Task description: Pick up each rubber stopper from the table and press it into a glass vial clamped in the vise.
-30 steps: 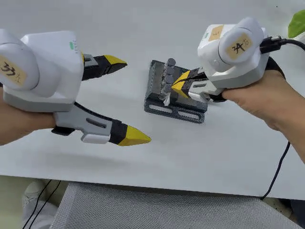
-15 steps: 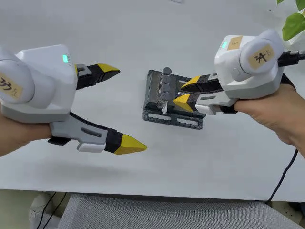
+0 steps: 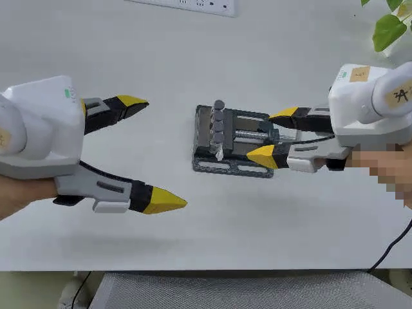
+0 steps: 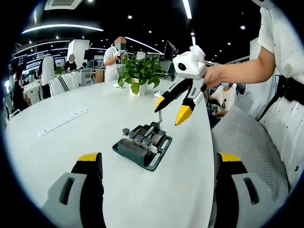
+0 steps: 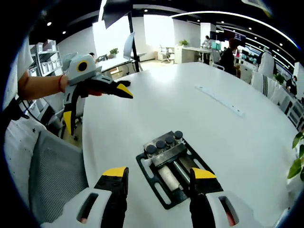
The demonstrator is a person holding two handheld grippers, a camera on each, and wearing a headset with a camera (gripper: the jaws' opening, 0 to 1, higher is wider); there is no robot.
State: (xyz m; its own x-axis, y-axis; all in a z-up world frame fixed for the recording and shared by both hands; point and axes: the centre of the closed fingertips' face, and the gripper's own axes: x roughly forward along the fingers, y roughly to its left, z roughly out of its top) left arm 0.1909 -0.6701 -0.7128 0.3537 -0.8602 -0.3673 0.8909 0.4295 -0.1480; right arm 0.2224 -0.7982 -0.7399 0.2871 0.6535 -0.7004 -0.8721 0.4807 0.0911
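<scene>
A dark vise (image 3: 205, 156) stands mid-table, clamping a row of several glass vials (image 3: 218, 123), each topped with a grey stopper. My right gripper (image 3: 271, 134) is open just right of the vise, over its screw, with nothing between its fingers. Well left of the vise, my left gripper (image 3: 152, 152) is wide open and holds nothing. The left gripper view has the vise (image 4: 124, 151) ahead of the open left gripper (image 4: 159, 159), with the right gripper (image 4: 171, 110) beyond it. In the right gripper view the vials (image 5: 164, 141) sit just ahead of the right gripper (image 5: 159, 173); the left gripper (image 5: 97, 109) is farther off.
A white power strip (image 3: 193, 5) lies at the table's far edge and plant leaves (image 3: 386, 29) hang at the far right. A black cable (image 3: 388, 248) drops over the right front edge. A grey mesh chair (image 3: 225, 293) sits below the near edge. People stand far behind.
My right gripper has drawn back to the right from the vials and opened wider. The left gripper has drifted slightly left, still wide open. The view has shifted too.
</scene>
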